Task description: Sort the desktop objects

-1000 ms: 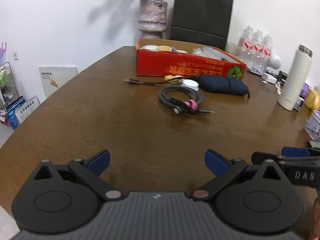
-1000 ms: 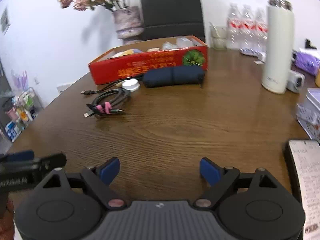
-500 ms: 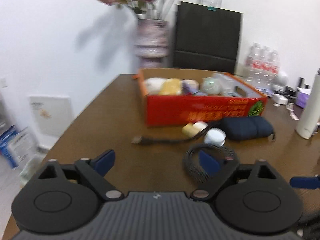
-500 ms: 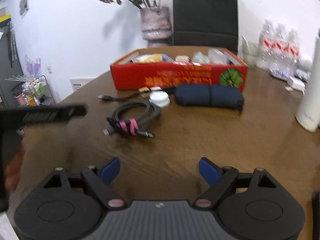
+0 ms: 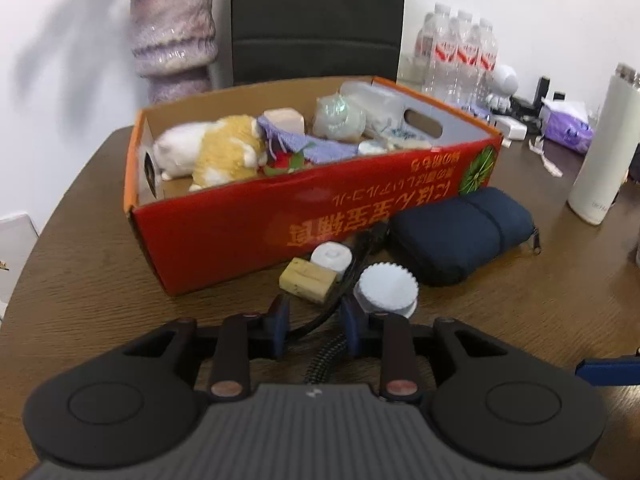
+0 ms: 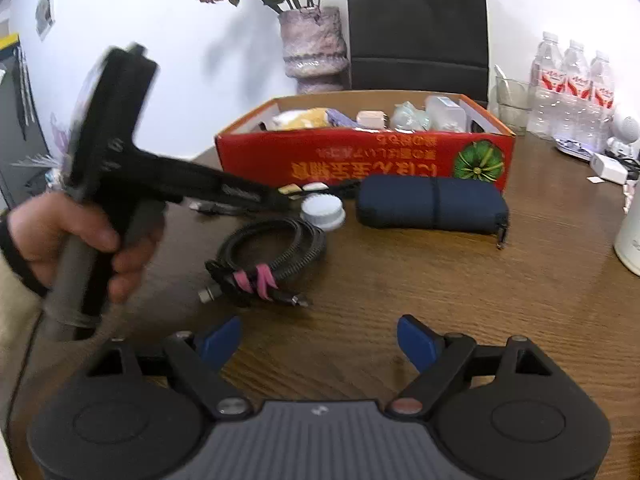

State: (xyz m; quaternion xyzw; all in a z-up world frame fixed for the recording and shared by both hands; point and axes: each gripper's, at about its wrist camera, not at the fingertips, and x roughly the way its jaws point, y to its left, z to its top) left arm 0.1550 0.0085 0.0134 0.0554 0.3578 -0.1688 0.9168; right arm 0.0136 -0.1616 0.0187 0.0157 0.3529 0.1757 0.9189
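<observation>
The left wrist view sits right up close to the red box (image 5: 280, 216) and looks into it: a plush toy (image 5: 216, 152), some purple cloth and wrapped bits I can't name. The right wrist view hangs further back and gives what the close one doesn't — the whole coiled cable (image 6: 272, 248) with its pink ties, lying on the bench (image 6: 440, 288) in front of the white cap (image 6: 323, 210), plus a hand (image 6: 60, 236) gripping the left tool's handle. The left hand-held gripper (image 5: 314, 326) has its jaws closing, with a black cord running between them; the pads don't seem to press on it yet, but motion blur makes that hard to call. From the right view its tip is smeared and reaches toward the small stuff by the box. The right hand-held gripper (image 6: 320, 342) is released, jaws spread wide over bare wood, nothing between them. A cork-like block (image 5: 307, 280) and a small white disc (image 5: 331, 256) sit just beside the box front, the cap near them, and a navy pouch (image 5: 460, 232) lies against the box's right end. Further off: a vase (image 5: 172, 36), water bottles (image 5: 460, 52) and a white flask (image 5: 600, 152) — cut off at the edge in the right view.
</observation>
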